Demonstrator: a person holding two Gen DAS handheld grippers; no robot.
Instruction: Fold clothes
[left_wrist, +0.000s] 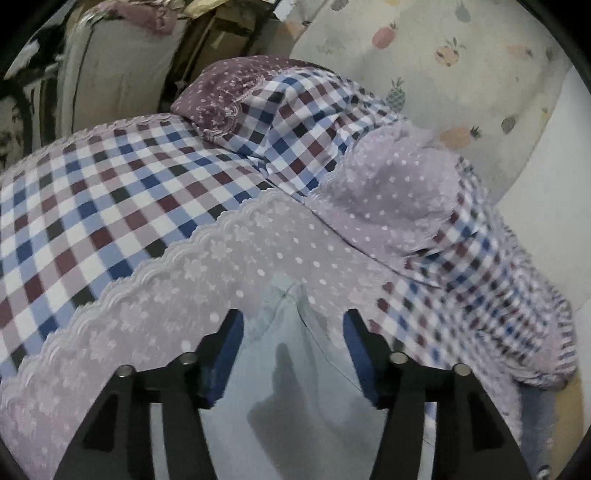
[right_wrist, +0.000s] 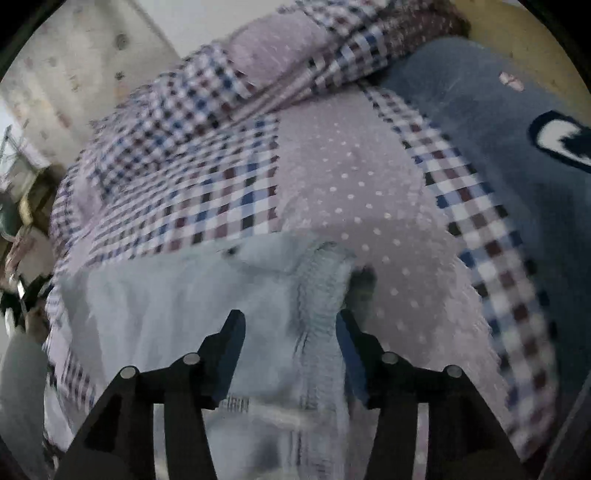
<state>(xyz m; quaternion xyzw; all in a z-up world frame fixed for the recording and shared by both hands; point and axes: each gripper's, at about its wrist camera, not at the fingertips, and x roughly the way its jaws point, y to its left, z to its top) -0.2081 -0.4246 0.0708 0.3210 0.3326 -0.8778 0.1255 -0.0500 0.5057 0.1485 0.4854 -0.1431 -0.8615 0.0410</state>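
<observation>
Jaws of both the left gripper (left_wrist: 293, 325) and right gripper (right_wrist: 290, 325) gape over a pale garment (right_wrist: 177, 295) between them on the bed (left_wrist: 110, 206); soft, light, limp, best pinched at its ribbed hem (right_wrist: 321, 273).

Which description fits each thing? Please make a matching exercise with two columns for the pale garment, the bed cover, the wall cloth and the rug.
Things:
1. pale blue fabric garment
2. checked and dotted lilac bed cover
3. white wall cloth
4. grey-blue rug

Descriptions:
A. pineapple print
B. beside the bed
C. between the open gripper fingers
D. lace-like scalloped edge

Pairs: 1-C, 2-D, 3-A, 4-B
</observation>
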